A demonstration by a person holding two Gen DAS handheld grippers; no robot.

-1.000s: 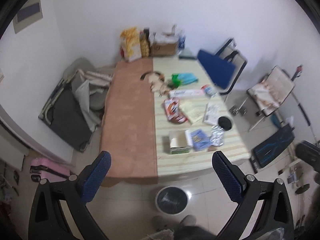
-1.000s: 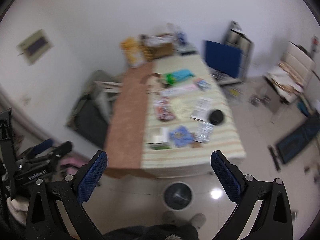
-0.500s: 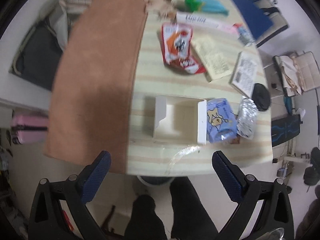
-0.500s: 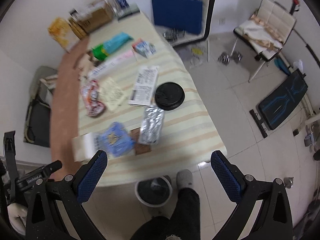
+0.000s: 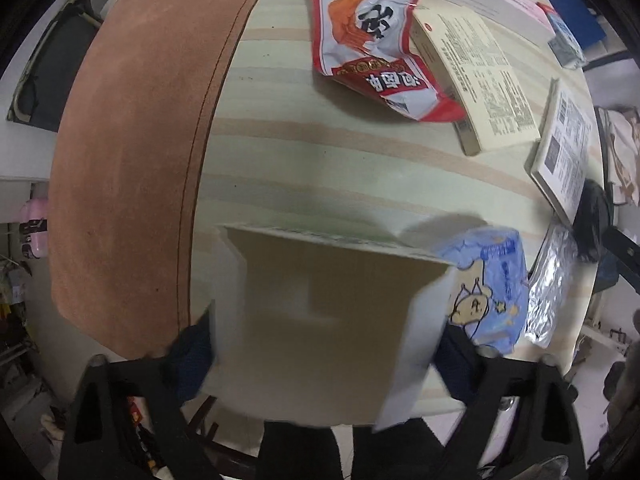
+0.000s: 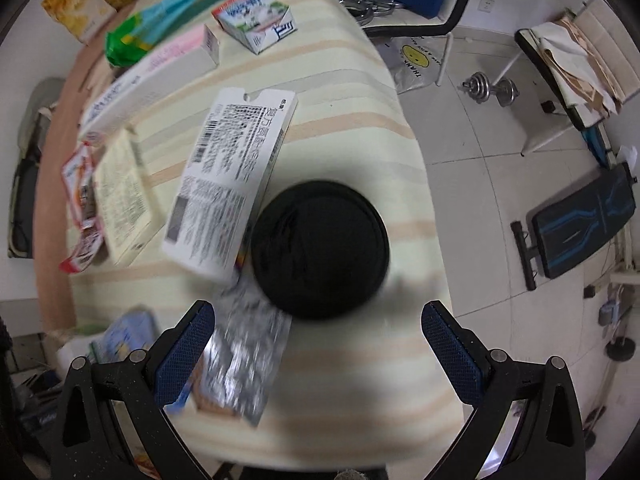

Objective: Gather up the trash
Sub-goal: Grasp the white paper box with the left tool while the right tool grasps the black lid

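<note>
In the left wrist view, an open white cardboard box (image 5: 320, 320) lies between the open fingers of my left gripper (image 5: 320, 356), its side walls hiding most of the blue pads. A blue tissue pack (image 5: 492, 292) and a silver foil wrapper (image 5: 552, 284) lie just right of it. In the right wrist view, my right gripper (image 6: 320, 352) is open just above a black round lid (image 6: 320, 248), which sits slightly ahead of the fingertips. The foil wrapper (image 6: 244, 360) lies by the left finger.
On the striped table (image 5: 300, 168) lie a red snack bag (image 5: 372, 40), a cream flat box (image 5: 480, 80), a white printed box (image 6: 236, 184), a long white-pink box (image 6: 152, 80) and a milk carton (image 6: 256, 20). Brown cloth (image 5: 132, 152) covers the left. Chairs and dumbbells (image 6: 488, 88) stand on the floor at right.
Both grippers have dropped from high above the table to close over it: the left around the white box, the right down over the black lid.
</note>
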